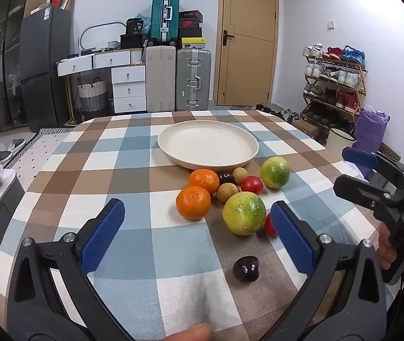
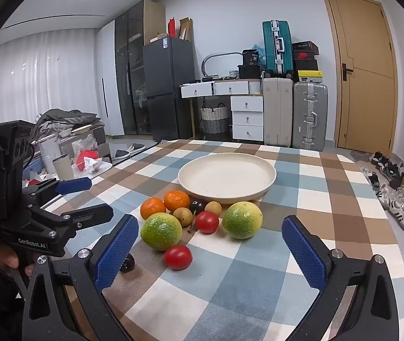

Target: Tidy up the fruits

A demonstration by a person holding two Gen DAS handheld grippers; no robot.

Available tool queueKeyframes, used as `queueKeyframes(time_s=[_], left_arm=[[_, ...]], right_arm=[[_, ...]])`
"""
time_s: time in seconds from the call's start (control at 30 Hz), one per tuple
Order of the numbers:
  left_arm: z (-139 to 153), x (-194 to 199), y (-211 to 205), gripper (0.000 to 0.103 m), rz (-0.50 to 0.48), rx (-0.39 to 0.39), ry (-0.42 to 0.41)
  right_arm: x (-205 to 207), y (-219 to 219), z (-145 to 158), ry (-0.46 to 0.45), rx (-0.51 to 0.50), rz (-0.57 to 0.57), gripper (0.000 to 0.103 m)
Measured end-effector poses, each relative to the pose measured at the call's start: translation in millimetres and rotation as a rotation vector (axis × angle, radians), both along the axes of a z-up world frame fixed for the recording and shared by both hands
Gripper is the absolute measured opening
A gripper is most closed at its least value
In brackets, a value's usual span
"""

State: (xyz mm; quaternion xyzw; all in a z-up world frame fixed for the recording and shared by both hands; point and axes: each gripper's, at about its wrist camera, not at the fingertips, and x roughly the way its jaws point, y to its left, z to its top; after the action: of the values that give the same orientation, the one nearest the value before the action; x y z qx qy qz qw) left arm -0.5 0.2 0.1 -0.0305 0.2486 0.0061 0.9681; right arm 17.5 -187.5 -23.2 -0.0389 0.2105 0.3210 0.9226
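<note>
A cream plate (image 1: pixel 170 145) (image 2: pixel 190 177) sits bare at the middle of the checked table. In front of it lies a cluster of fruit: two oranges (image 1: pixel 193 202) (image 2: pixel 153 208), two green-yellow citrus (image 1: pixel 244 213) (image 2: pixel 161 230), red tomatoes (image 1: pixel 252 184) (image 2: pixel 178 257), small brown longans (image 1: pixel 227 192) (image 2: pixel 182 216) and dark cherries (image 1: pixel 246 268) (image 2: pixel 196 206). My left gripper (image 1: pixel 197 227) (image 2: pixel 88 196) stands open near the table's front, nothing between its fingers. My right gripper (image 2: pixel 210 244) (image 1: pixel 352 167) is open too, just short of the fruit.
The checked tablecloth (image 1: pixel 133 255) (image 2: pixel 244 284) covers the table. Beyond its far edge stand suitcases (image 1: pixel 192 81), white drawers (image 1: pixel 128 85), a dark fridge (image 1: pixel 44 65), a wooden door (image 1: pixel 248 39) and a shoe rack (image 1: pixel 332 79). A fingertip (image 1: pixel 190 332) shows at the bottom.
</note>
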Motion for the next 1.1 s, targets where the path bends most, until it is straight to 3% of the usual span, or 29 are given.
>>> queueKeyframes(time_s=[1.1], left_arm=[[-1.0, -0.8, 1.4, 0.102, 0.002, -0.004, 0.025]], right_arm=[[0.3, -0.4, 0.0, 0.005, -0.002, 0.003, 0.103]])
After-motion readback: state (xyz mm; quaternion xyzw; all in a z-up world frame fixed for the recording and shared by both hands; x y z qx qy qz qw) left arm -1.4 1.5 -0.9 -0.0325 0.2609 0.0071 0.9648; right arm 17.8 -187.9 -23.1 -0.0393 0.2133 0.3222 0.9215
